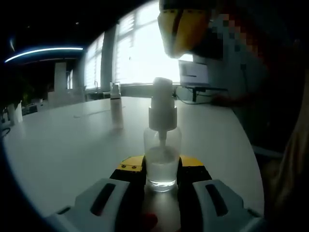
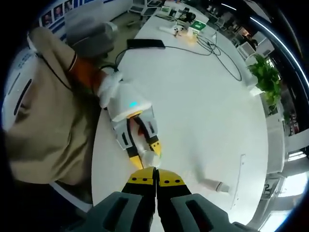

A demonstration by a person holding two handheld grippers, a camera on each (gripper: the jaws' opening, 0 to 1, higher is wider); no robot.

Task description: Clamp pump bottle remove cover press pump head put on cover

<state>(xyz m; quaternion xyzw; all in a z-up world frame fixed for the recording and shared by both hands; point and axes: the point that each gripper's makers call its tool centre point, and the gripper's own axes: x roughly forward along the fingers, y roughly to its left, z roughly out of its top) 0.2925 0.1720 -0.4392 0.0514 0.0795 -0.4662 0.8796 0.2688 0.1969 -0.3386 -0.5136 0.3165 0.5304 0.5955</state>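
A clear pump bottle (image 1: 161,164) with a white pump head (image 1: 161,92) stands upright on the white table (image 1: 63,150). My left gripper (image 1: 161,169) is shut on its lower body, yellow-tipped jaws on both sides. The right gripper's yellow tips (image 1: 186,26) hang above the pump head, apart from it. In the right gripper view I look straight down: my right gripper (image 2: 156,175) is shut with nothing between its jaws, just over the bottle (image 2: 150,158) held by the left gripper (image 2: 145,150). The clear cover (image 1: 116,108) stands on the table to the left; it also shows (image 2: 215,185).
A person's beige sleeve (image 2: 43,111) and gloved hand (image 2: 110,89) hold the left gripper at the table's edge. Far across the table (image 2: 193,96) lie a black cable (image 2: 217,50), a dark flat device (image 2: 146,44) and small items. A plant (image 2: 265,77) stands beyond. A screen (image 1: 193,72) stands by bright windows.
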